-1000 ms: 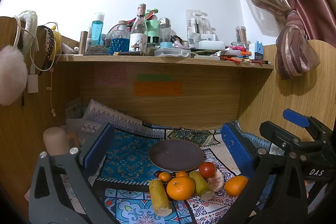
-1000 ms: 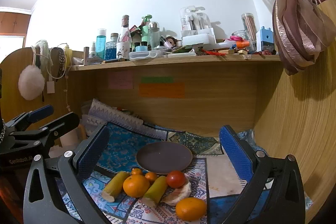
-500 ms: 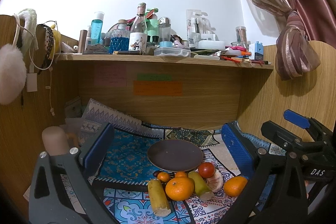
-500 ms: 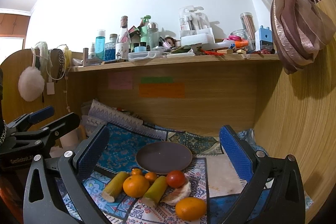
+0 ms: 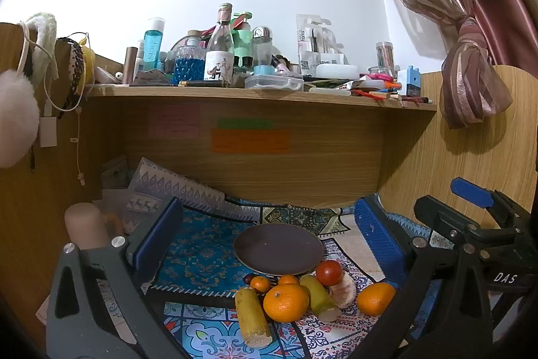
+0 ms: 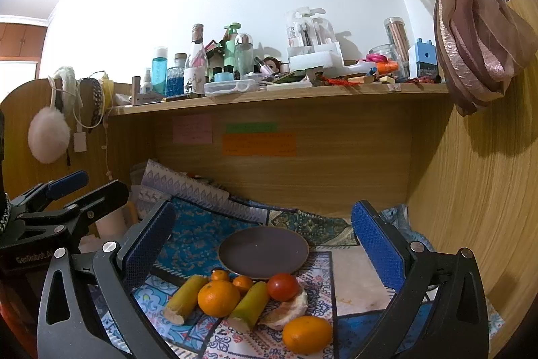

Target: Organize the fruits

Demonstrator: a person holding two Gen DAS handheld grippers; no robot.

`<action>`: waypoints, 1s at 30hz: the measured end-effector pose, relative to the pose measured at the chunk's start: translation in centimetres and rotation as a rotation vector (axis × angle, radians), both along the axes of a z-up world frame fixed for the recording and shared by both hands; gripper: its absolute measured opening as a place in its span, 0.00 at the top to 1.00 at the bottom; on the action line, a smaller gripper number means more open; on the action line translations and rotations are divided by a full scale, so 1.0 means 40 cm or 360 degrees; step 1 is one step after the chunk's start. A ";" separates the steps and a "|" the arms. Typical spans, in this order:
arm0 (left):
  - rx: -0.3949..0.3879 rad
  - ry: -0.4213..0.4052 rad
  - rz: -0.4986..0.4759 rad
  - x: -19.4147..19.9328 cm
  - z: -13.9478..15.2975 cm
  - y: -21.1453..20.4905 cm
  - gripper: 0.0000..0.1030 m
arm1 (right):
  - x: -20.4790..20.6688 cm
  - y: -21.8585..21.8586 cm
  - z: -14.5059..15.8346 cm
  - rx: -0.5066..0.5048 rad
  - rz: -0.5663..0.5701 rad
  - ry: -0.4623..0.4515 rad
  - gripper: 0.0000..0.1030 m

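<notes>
1. Both tools are spread wide and hold nothing: my left hand-held gripper [image 5: 269, 238] and my right hand-held gripper [image 6: 262, 234] hang above the patterned mat [image 5: 201, 244] on the counter, well short of the fruit. Every piece lies off the dark plate [image 5: 278, 248], bunched at its near rim.
2. The pile is tight. The big orange [image 5: 285, 302] sits between two yellow-green stalk pieces [image 5: 252, 317], and appears to touch at least one of them, so closing on it could nudge them and set it rolling across the mat.
3. The red tomato [image 6: 283, 286] rests against the peeled citrus piece [image 6: 285, 308]. I judge both soft; a hard squeeze would bruise or split them.
4. The lone orange [image 6: 306, 334] lies apart, nearest my right hand-held gripper. Round and free, it could slip out of the pads [image 6: 376, 254] if I catch it off-centre.
5. The two small tangerines [image 6: 220, 275] sit right at the plate's rim; reaching for them may knock the plate.
6. My two tools hang side by side, so they could collide over the same pile.
</notes>
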State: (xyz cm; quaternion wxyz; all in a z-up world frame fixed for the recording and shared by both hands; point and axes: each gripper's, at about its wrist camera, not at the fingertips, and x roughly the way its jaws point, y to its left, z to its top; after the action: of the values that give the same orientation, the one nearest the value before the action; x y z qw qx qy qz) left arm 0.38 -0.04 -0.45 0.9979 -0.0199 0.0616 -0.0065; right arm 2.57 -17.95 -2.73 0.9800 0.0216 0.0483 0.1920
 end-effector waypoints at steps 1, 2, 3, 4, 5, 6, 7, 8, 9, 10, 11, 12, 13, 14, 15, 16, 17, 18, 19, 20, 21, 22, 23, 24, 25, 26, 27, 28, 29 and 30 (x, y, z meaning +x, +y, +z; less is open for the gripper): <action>0.0001 0.0000 0.0000 0.000 0.000 0.000 0.00 | 0.001 0.000 0.000 -0.0001 -0.0002 0.0000 0.00; 0.0002 0.0001 0.0000 0.001 0.000 0.000 0.00 | 0.002 0.001 0.000 -0.0001 -0.0001 0.0001 0.00; 0.0000 0.0000 0.0000 0.000 -0.001 0.001 0.00 | 0.002 -0.001 0.000 0.0003 0.0004 0.0002 0.00; -0.0001 -0.0001 0.0000 0.001 0.000 0.001 0.00 | 0.002 0.000 -0.001 0.0004 0.0006 0.0004 0.00; -0.0001 -0.0002 -0.0001 0.001 -0.001 0.001 0.00 | 0.006 0.001 -0.002 0.0005 0.0005 0.0007 0.00; -0.0001 -0.0002 -0.0001 0.001 0.000 0.001 0.00 | 0.007 0.002 -0.002 0.0005 0.0005 0.0008 0.00; 0.0001 -0.0002 0.0000 0.001 0.000 0.000 0.00 | 0.008 0.004 -0.002 0.0004 0.0005 0.0010 0.00; 0.0002 -0.0003 0.0000 0.002 0.000 0.000 0.00 | 0.009 0.004 -0.002 0.0005 0.0005 0.0011 0.00; 0.0003 -0.0002 0.0000 0.003 0.000 0.001 0.00 | 0.009 0.004 -0.003 0.0006 0.0005 0.0012 0.00; 0.0001 -0.0002 -0.0001 0.002 0.000 0.002 0.00 | 0.009 0.004 -0.003 0.0006 0.0006 0.0011 0.00; -0.0001 -0.0002 0.0000 0.001 0.000 0.002 0.00 | 0.009 0.004 -0.002 0.0005 0.0005 0.0009 0.00; -0.0001 -0.0001 0.0000 0.002 0.000 0.001 0.00 | 0.009 0.003 -0.001 0.0005 0.0003 0.0010 0.00; -0.0002 -0.0001 0.0001 0.002 0.000 0.002 0.00 | 0.011 0.004 -0.002 0.0007 0.0003 0.0010 0.00; -0.0004 0.0000 -0.0001 0.002 0.000 0.002 0.00 | 0.011 0.004 -0.002 0.0009 0.0004 0.0011 0.00; -0.0006 0.0003 -0.0003 0.003 0.000 0.002 0.00 | 0.010 0.003 -0.001 0.0007 0.0004 0.0010 0.00; -0.0007 0.0003 -0.0003 0.002 -0.001 0.001 0.00 | 0.012 0.005 -0.002 0.0009 0.0003 0.0010 0.00; -0.0013 0.0006 -0.0003 0.003 -0.001 0.002 0.00 | 0.012 0.004 -0.001 0.0007 0.0003 0.0010 0.00; -0.0015 0.0007 -0.0004 0.005 -0.002 0.003 0.00 | 0.011 0.003 -0.001 0.0007 0.0004 0.0010 0.00; -0.0017 0.0009 -0.0005 0.006 -0.001 0.002 0.00 | 0.012 0.003 -0.001 0.0007 0.0004 0.0011 0.00; -0.0018 0.0009 -0.0005 0.006 -0.002 0.003 0.00 | 0.013 0.004 -0.001 0.0006 0.0007 0.0012 0.00; -0.0017 0.0010 -0.0004 0.007 -0.002 0.004 0.00 | 0.011 0.002 -0.001 0.0005 0.0005 0.0011 0.00; -0.0016 0.0009 -0.0004 0.007 -0.002 0.003 0.00 | 0.013 0.004 -0.001 0.0004 0.0005 0.0013 0.00; -0.0016 0.0009 -0.0005 0.006 -0.003 0.004 0.00 | 0.014 0.005 -0.001 0.0003 0.0005 0.0013 0.00; -0.0016 0.0008 -0.0004 0.007 -0.002 0.004 0.00 | 0.013 0.003 -0.001 0.0004 0.0006 0.0012 0.00; -0.0015 0.0009 -0.0006 0.007 -0.002 0.004 0.00 | 0.015 0.004 -0.001 0.0004 0.0006 0.0013 0.00; -0.0016 0.0009 -0.0007 0.006 -0.002 0.005 0.00 | 0.014 0.003 -0.001 0.0006 0.0007 0.0012 0.00; -0.0016 0.0010 -0.0007 0.006 -0.002 0.004 0.00 | 0.015 0.003 -0.002 0.0008 0.0009 0.0011 0.00; -0.0015 0.0011 -0.0010 0.007 -0.003 0.004 0.00 | 0.018 0.004 -0.003 0.0007 0.0009 0.0010 0.00; -0.0013 0.0012 -0.0013 0.008 -0.004 0.005 0.00 | 0.017 0.003 -0.003 0.0004 0.0007 0.0008 0.00; -0.0011 0.0015 -0.0015 0.010 -0.006 0.006 0.00 | 0.018 0.004 -0.004 0.0001 0.0004 0.0005 0.00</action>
State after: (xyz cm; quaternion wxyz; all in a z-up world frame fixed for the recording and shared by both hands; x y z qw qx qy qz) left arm 0.80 0.22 -0.70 0.9975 -0.0232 0.0665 -0.0113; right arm 3.30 -17.80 -2.89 0.9796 0.0221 0.0499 0.1934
